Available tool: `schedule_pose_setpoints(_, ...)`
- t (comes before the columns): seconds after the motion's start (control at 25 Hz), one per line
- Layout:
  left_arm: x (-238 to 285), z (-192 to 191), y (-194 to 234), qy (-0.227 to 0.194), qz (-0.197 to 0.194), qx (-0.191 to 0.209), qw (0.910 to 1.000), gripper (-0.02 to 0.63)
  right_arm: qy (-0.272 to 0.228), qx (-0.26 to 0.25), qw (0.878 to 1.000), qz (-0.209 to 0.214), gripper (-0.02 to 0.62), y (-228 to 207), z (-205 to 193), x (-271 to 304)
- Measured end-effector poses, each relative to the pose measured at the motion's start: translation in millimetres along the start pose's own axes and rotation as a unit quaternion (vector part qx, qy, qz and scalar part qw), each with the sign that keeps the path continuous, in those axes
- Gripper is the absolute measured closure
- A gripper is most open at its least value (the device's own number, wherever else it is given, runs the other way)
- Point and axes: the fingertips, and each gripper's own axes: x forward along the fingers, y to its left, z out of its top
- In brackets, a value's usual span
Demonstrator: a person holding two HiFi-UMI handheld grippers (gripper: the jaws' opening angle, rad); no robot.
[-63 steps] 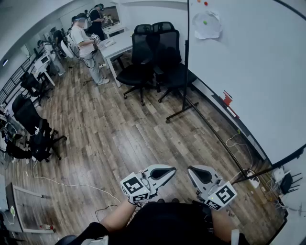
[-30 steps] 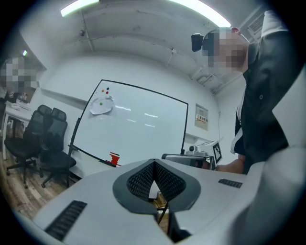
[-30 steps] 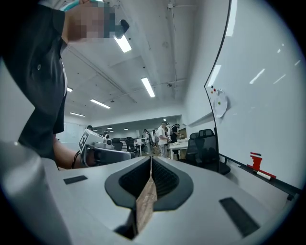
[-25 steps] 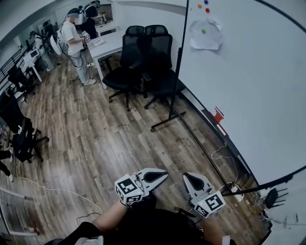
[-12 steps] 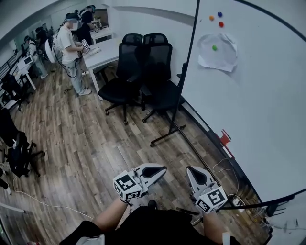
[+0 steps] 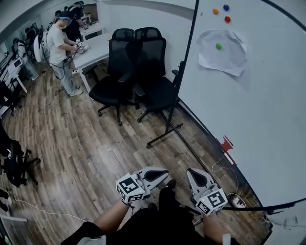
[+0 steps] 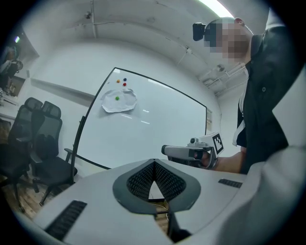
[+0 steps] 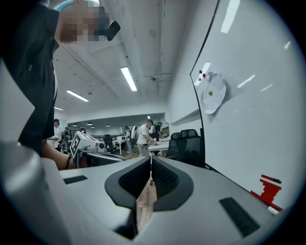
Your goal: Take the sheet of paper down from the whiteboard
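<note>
A crumpled white sheet of paper (image 6: pixel 223 51) hangs high on the whiteboard (image 6: pixel 267 105), pinned by a green magnet (image 6: pixel 218 46). Orange, blue and red magnets (image 6: pixel 221 11) sit above it. The same paper (image 7: pixel 118 100) shows far off in the left gripper view, and the paper (image 8: pixel 212 92) again in the right gripper view. My left gripper (image 6: pixel 165 172) and right gripper (image 6: pixel 190 172) are held low in front of me, far below the paper, both shut and empty.
Two black office chairs (image 6: pixel 136 67) stand left of the whiteboard's black stand (image 6: pixel 168 130). People (image 6: pixel 58 45) work at white desks at the far left. A cable and power strip (image 6: pixel 234 198) lie on the wooden floor by the board's foot.
I have walked closer to the whiteboard: the paper and chairs have grown larger and nearer in the head view. Both grippers kept their low position, still shut.
</note>
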Motion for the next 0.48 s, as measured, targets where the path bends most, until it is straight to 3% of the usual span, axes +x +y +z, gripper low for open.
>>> schedule_pose_setpoints(0.24, 35.1, 16.6, 54.8, 0.004, 0.01, 0.007, 0.9999, 0.595, -0.005, -0.004, 1.0, 0.002, 0.574, -54.2, 6.6, 39.6)
schedule_pose_setpoints(0.48, 86.4, 58.7, 119.9, 0.0, 0.022, 0.03, 0.9993, 0.595, -0.017, -0.023, 1.0, 0.011, 0.574, -128.2, 36.2, 87.3)
